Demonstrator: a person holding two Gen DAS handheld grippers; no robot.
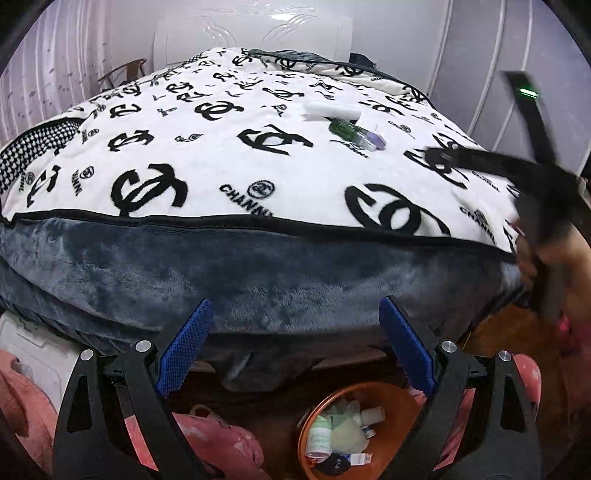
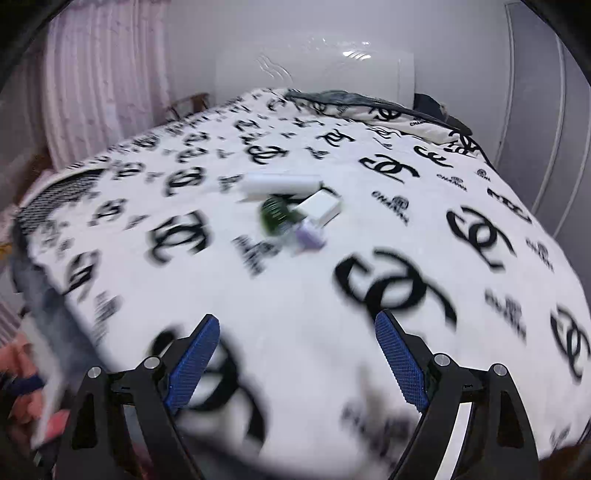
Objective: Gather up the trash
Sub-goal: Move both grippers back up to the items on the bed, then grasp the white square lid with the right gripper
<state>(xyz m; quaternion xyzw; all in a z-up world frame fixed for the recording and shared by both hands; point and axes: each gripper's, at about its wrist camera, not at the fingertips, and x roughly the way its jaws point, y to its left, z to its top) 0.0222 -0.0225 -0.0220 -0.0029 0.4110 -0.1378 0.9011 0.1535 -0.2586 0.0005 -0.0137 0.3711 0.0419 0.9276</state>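
Bed with a white blanket [image 1: 258, 162] printed with black interlocking logos; a black piped edge separates it from a grey-blue plush border [image 1: 221, 273] hanging over the near side. White headboard [image 1: 251, 33] stands at the far end against the wall. Pale curtain [image 2: 96, 92] hangs at left, a wooden chair [image 1: 118, 74] beside it

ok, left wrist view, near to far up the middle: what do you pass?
Round orange trash bin holding small bottles → open blue-padded left hand-held gripper → dark blue plush blanket edge → white blanket with black logos → green bottle → long white box → white headboard.
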